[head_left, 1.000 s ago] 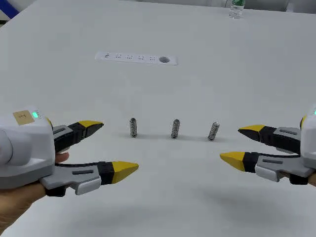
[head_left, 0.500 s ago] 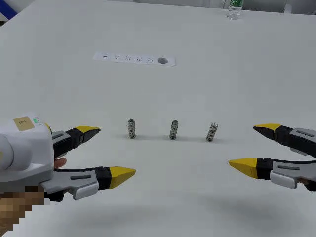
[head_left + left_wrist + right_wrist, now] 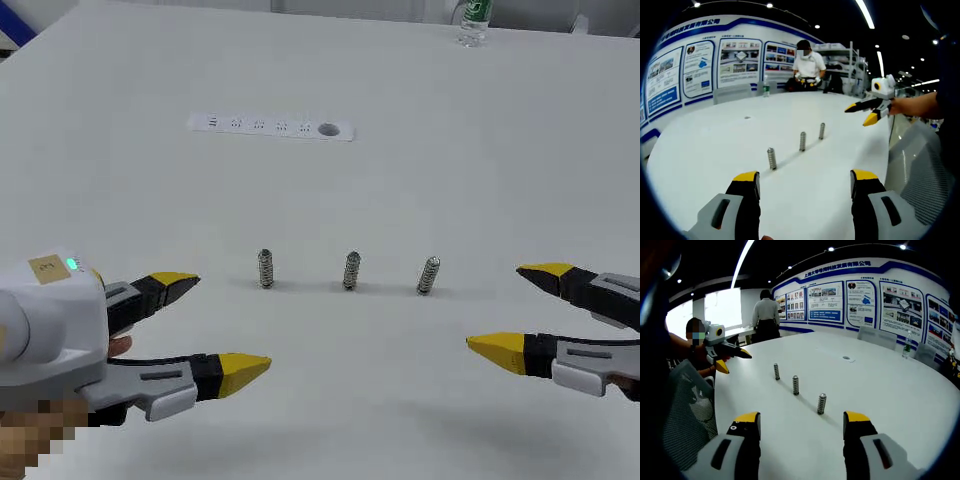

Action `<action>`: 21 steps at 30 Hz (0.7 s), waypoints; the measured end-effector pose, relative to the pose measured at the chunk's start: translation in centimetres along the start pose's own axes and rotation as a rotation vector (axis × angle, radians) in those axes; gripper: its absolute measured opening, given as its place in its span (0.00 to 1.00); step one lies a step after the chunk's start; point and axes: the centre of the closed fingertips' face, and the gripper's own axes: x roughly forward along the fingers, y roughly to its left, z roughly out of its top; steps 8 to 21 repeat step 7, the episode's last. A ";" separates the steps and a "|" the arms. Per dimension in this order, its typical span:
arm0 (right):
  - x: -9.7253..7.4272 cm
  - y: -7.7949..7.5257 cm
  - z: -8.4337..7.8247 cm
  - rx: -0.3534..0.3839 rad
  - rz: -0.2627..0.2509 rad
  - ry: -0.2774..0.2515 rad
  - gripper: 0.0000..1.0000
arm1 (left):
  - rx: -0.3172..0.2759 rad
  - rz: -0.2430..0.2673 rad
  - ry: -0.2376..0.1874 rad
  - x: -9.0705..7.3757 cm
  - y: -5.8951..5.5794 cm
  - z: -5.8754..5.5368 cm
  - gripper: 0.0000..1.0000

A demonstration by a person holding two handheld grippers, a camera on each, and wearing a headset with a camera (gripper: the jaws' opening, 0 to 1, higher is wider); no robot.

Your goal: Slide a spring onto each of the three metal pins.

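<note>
Mid-frame on the worktop (image 3: pixel 420 170), left pin (image 3: pixel 265 254), middle pin (image 3: pixel 352 256) and right pin (image 3: pixel 433 261) each carry a spring (image 3: pixel 351 273); the task looks complete. Left gripper (image 3: pixel 232 321), lower left, and right gripper (image 3: pixel 495 307), lower right, hover with jaws spread and empty

White table (image 3: pixel 500 180) bearing a row of three upright pins, each wrapped in a coil spring (image 3: pixel 771 158): the middle pin (image 3: pixel 351 270), with the left pin (image 3: pixel 265 268) and the right pin (image 3: pixel 428 275) standing near it on either side. A white power strip (image 3: pixel 270 127) lies flat well beyond the middle pin and somewhat to its left. A bottle (image 3: pixel 473 20) stands far beyond the middle pin, to its right.
</note>
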 end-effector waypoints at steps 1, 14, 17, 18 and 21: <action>0.0 0.0 0.0 0.002 0.000 -0.001 0.68 | -0.002 0.000 0.001 0.0 0.0 0.0 0.75; 0.2 0.1 -0.4 0.012 -0.001 0.005 0.68 | -0.007 0.002 0.006 0.0 0.1 -0.3 0.75; 0.2 0.1 -0.4 0.012 -0.001 0.005 0.68 | -0.007 0.002 0.006 0.0 0.1 -0.3 0.75; 0.2 0.1 -0.4 0.012 -0.001 0.005 0.68 | -0.007 0.002 0.006 0.0 0.1 -0.3 0.75; 0.2 0.1 -0.4 0.012 -0.001 0.005 0.68 | -0.007 0.002 0.006 0.0 0.1 -0.3 0.75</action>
